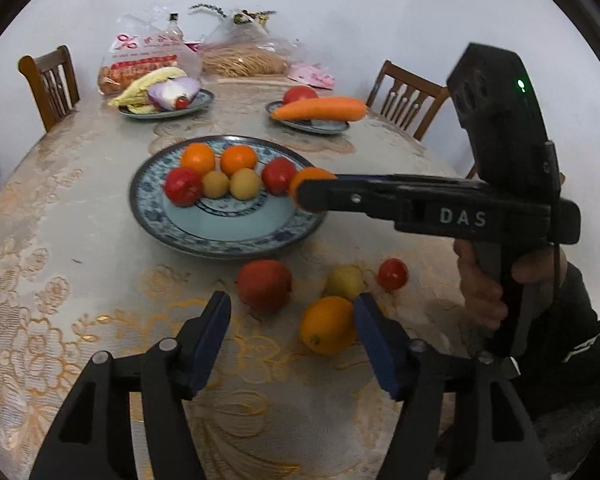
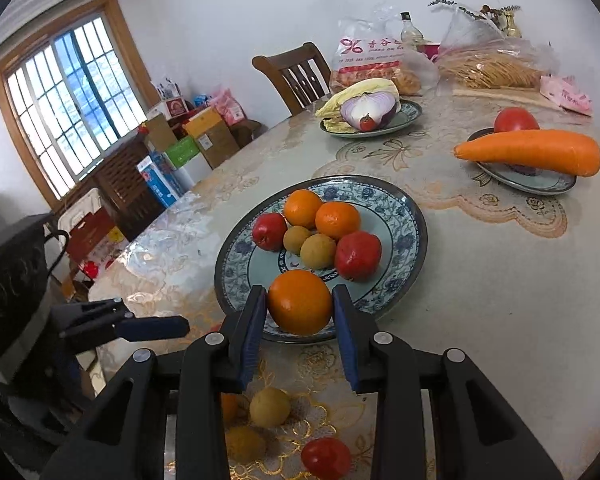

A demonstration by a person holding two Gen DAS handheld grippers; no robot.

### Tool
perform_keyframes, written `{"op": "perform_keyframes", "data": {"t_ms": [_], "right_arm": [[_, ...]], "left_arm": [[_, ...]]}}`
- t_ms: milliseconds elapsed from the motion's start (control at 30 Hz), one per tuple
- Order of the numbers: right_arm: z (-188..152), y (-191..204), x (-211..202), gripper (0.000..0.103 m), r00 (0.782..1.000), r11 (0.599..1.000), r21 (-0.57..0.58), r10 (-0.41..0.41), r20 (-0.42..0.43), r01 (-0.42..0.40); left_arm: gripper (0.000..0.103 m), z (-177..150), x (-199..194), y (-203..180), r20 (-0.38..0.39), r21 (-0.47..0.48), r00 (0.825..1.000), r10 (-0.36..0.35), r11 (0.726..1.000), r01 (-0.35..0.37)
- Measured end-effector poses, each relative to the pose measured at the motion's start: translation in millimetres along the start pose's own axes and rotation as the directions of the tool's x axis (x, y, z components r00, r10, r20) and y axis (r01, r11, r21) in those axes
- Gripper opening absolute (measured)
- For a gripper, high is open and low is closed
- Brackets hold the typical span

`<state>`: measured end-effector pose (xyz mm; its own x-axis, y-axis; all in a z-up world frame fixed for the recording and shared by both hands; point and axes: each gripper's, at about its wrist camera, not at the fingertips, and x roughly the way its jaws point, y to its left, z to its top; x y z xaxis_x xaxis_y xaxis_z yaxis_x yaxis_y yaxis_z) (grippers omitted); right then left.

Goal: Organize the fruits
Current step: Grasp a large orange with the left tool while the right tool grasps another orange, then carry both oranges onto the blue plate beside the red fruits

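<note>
Orange [image 2: 300,302] pinched between right gripper [image 2: 300,320] jaws, over near rim of plate [image 2: 404,264]; lower onto bare plate ahead of the jaws before releasing. Left view: left gripper [image 1: 292,336] jaws spread, empty; lemon [image 1: 327,325] beside right jaw, apple [image 1: 264,285] just ahead.

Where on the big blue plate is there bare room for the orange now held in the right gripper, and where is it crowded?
The big blue plate is bare across its near half, from the fruit cluster to the near rim, where the right gripper holds the orange. The far half is crowded: two oranges, two red fruits and two small yellow ones packed together.
</note>
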<state>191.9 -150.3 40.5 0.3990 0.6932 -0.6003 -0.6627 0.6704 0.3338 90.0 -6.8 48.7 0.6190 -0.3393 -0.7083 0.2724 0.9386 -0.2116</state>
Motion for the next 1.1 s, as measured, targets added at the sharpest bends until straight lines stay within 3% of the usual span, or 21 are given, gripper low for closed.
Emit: {"op": "perform_keyframes", "data": {"t_ms": [67,133,167,200,400,600,833,1100], "right_arm": [[-0.1,1.0,-1.2,0.034,1.000,1.000,-0.002,0.004,0.003,-0.004],[-1.1,3.0,-3.9,0.034,1.000,1.000,-0.011,0.013,0.011,-0.013],[-1.8,4.0,-5.1,0.034,1.000,1.000,-0.016,0.015,0.014,-0.014],[-2.2,4.9,-5.6,0.034,1.000,1.000,-0.020,0.013,0.015,-0.013],[-4.2,6.1,-7.4,0.034,1.000,1.000,-0.024,0.020,0.021,-0.019],[-0.4,8.3,-1.4,0.034,1.000,1.000,-0.025,-0.018,0.005,0.018],[2.7,12.2,13.4,0.034,0.993,0.991,-0.067,-0.119,-0.025,0.117],[4.0,7.6,25.3,0.035,0.990,0.991,-0.058,-0.126,-0.066,0.122]], "left_arm": [[0.065,-3.1,3.0,-3.3,-0.014,0.002,1.000,-0.012,1.000,0.012],[0.053,-6.0,7.0,-5.4,-0.034,-0.005,0.999,-0.017,1.000,0.017],[0.039,-7.3,9.7,-5.8,-0.047,-0.014,0.999,-0.028,1.000,0.027],[0.036,-8.7,12.4,-6.8,-0.056,-0.020,0.998,-0.037,0.999,0.036],[0.035,-11.2,4.1,-10.3,-0.036,-0.021,0.999,-0.029,0.999,0.028],[0.035,17.9,-21.3,8.1,0.087,-0.047,0.995,0.056,0.998,-0.052],[0.035,49.4,19.8,32.7,0.016,-0.059,0.998,0.061,0.996,-0.060],[0.035,58.5,34.8,42.0,0.011,-0.063,1.000,0.003,0.998,-0.002]]}}
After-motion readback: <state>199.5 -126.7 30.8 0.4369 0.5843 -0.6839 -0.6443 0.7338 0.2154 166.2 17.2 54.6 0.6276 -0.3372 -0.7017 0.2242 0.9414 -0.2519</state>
